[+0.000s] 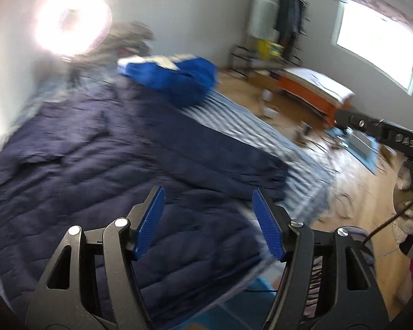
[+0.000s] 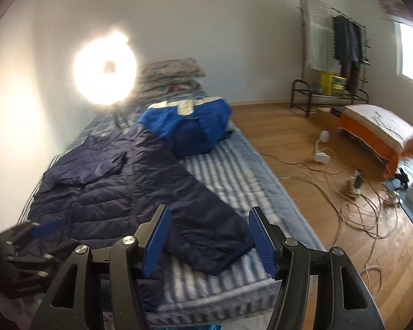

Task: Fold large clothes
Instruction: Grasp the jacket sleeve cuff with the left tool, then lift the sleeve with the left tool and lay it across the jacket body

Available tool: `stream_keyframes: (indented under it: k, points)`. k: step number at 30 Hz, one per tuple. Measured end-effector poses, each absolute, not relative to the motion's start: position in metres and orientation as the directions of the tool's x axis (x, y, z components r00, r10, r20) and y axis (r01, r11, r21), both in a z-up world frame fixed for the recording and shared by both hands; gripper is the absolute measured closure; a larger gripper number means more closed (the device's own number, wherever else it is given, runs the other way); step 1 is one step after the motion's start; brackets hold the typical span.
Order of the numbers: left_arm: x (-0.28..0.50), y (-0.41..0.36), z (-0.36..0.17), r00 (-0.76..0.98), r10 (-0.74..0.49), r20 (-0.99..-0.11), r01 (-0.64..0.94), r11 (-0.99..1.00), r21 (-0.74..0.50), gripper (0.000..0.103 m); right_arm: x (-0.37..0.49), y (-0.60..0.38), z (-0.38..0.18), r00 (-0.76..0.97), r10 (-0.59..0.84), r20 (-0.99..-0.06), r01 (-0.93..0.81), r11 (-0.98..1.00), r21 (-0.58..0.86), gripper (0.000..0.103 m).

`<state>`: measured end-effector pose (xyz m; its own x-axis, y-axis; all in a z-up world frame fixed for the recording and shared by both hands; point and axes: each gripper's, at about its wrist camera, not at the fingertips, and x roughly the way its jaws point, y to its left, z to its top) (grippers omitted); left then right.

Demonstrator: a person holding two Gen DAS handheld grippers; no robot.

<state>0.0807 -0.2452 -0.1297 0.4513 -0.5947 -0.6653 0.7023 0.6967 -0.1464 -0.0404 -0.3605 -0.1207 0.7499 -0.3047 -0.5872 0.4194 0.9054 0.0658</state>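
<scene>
below right hand-held gripper [image 2: 209,236], navy jacket [image 2: 118,184] sleeve

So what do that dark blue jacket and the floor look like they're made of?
The navy jacket looks like thin, slightly shiny synthetic shell over soft filling: stitched horizontal channels puff up across it, like a down or padded coat. What the filling is cannot be told. The floor looks like wood or wood-look laminate: warm brown planks with visible seams and a light sheen.
</scene>
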Motion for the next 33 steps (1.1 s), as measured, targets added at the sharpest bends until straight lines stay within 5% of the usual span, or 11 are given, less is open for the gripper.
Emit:
stream_keyframes:
  k: [15, 28, 31, 33]
  points:
    - [0.093, -0.417, -0.234, 0.107, -0.535, -0.838, 0.810, 0.536, -0.239, 0.034, -0.086, -0.407, -0.129, 0.721, -0.370, -0.586, 0.530, 0.839, 0.123, 0.039]
    - [0.091, -0.457, -0.274, 0.190, -0.385, -0.903, 0.837, 0.544, -0.056, 0.035, -0.101, -0.421, -0.133, 0.719, -0.376, -0.584, 0.550, 0.822, 0.149, 0.039]
    - [0.095, -0.456, -0.272, 0.200, -0.388, -0.900, 0.825, 0.562, -0.059, 0.058, -0.102, -0.421, -0.133, 0.721, -0.374, -0.584, 0.549, 0.822, 0.150, 0.039]
    - [0.103, -0.452, -0.269, 0.183, -0.402, -0.897, 0.808, 0.581, -0.095, 0.083, -0.102, -0.420, -0.133, 0.720, -0.373, -0.585, 0.547, 0.823, 0.150, 0.039]
